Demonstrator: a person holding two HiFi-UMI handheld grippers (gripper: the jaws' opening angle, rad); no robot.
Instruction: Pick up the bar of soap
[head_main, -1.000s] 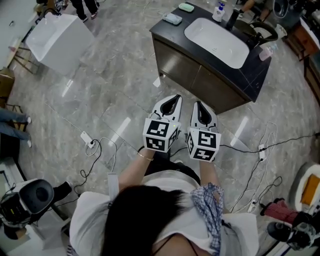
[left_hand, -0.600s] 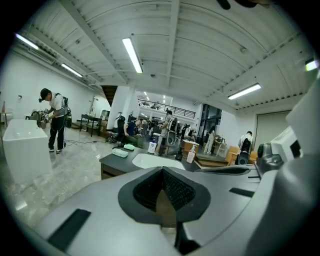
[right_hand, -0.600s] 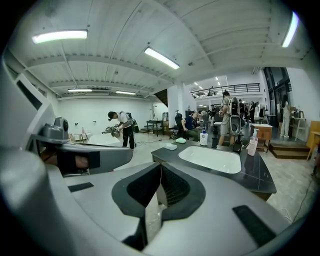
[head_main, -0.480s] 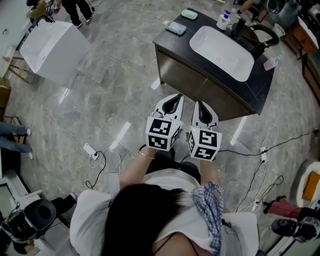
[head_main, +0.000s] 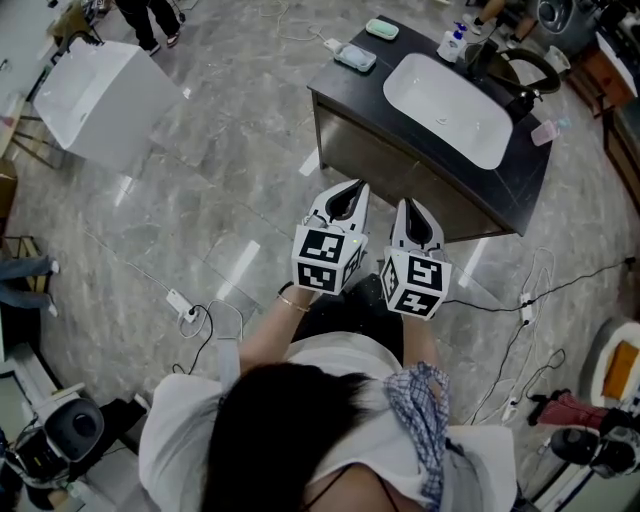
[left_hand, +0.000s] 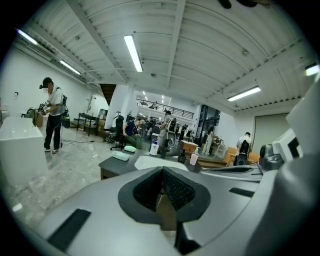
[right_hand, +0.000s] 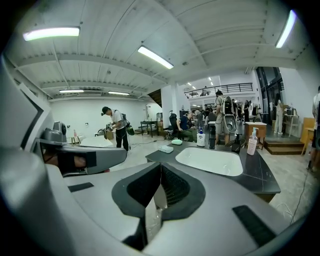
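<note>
The left claw (head_main: 351, 192) and right claw (head_main: 410, 212) are pressed together, empty, well apart from the green bar of soap (head_main: 381, 28) on the dark worktop (head_main: 350, 92).

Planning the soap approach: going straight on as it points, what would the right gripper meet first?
Probably the dark vanity cabinet, near its front edge by the white oval basin; depth is unclear.

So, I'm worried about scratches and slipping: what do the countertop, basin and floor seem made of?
Countertop: smooth dark stone or composite, perhaps; a flat black slab with a thin edge.
Basin: probably glossy white ceramic; it shows soft highlights.
Floor: polished grey marble-look tile, veined and mirroring ceiling lights.
</note>
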